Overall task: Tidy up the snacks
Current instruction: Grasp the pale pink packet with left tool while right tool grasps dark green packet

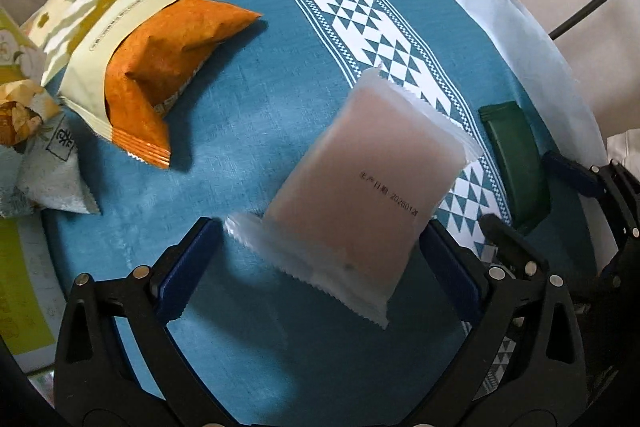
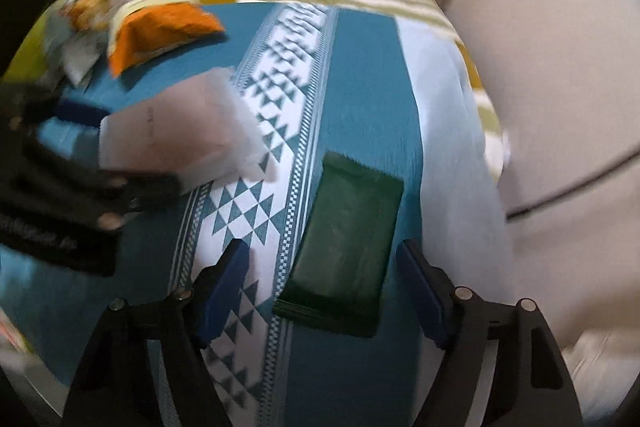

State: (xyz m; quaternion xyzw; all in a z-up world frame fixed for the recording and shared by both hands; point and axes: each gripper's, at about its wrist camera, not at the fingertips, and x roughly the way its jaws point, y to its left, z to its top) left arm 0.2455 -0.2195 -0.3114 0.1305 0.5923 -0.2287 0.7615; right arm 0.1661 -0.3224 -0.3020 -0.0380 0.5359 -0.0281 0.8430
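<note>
A blue cloth with white triangles (image 1: 248,115) covers the bench. Most sorting looks not yet done: an orange and cream snack bag (image 1: 160,67) lies far left. The left gripper (image 1: 320,267) has wide-open fingers around a frosted pink snack packet (image 1: 360,195). The right gripper (image 2: 324,287) is open around a dark green packet (image 2: 348,247).

Obstacles: orange snack bag (image 1: 160,67) upper left; translucent packet (image 1: 360,187) centre; green packet (image 2: 348,247) right. Bare teal cloth (image 1: 248,131) between.
</note>
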